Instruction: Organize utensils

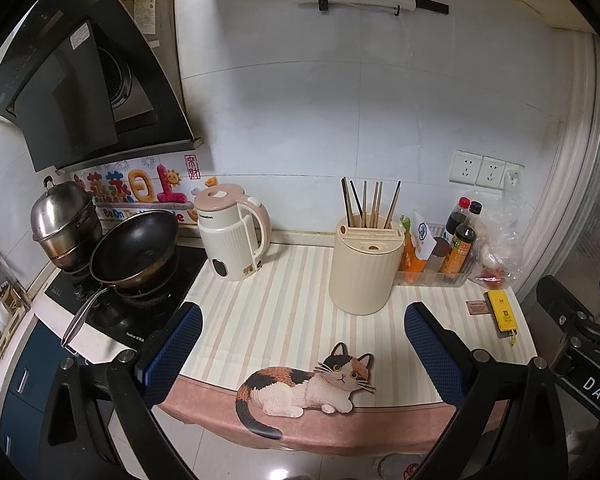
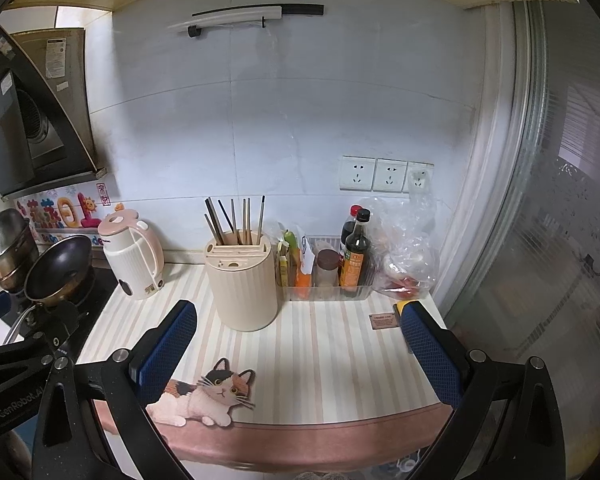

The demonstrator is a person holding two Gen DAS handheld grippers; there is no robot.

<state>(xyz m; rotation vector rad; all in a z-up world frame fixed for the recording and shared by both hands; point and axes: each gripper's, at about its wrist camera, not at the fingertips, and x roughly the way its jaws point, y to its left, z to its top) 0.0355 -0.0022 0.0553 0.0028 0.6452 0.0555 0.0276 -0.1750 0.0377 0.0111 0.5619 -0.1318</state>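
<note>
Chopsticks (image 1: 370, 204) upright in the cream holder (image 1: 365, 270), both grippers' jaws wide apart and empty.

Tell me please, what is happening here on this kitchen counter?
A person holds two hand-held grippers, the left hand-held gripper and right hand-held gripper, both open and empty above the striped counter mat. Nothing is grasped yet. The wooden chopsticks stand upright in the cream ribbed utensil holder.
</note>
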